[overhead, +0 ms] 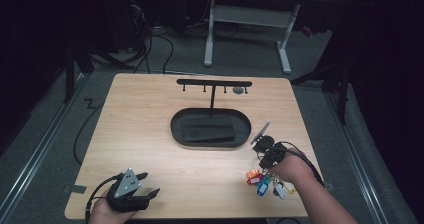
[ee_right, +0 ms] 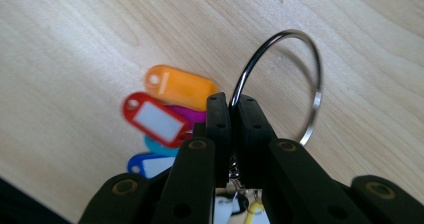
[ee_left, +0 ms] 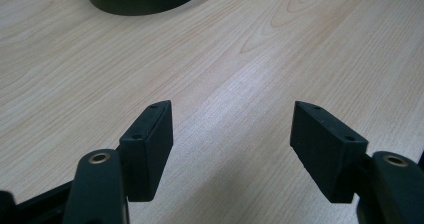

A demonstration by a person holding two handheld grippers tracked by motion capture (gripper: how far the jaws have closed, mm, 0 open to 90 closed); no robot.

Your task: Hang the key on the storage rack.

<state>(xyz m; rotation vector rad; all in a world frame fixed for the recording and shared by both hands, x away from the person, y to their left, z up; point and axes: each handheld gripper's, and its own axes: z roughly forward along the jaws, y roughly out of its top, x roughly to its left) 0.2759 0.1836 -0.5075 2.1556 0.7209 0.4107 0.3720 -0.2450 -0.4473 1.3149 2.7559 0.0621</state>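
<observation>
Two grippers over the wooden worktop. Right gripper near the right edge, towards the front right corner: jaws pressed together on the metal key ring, pinching its wire at the lower left of the loop; rest of the ring stands clear above the wood. Coloured key tags (orange, red, purple, teal, blue) fan out just beside the jaws on the tabletop; in the high view the bunch sits right by the hand. Left gripper at the front left corner, jaws spread wide, nothing btwn them, bare wood below. Black oval tray w/ a T-shaped hook stand at the worktop's middle, towards the back edge, well apart from both grippers.
</observation>
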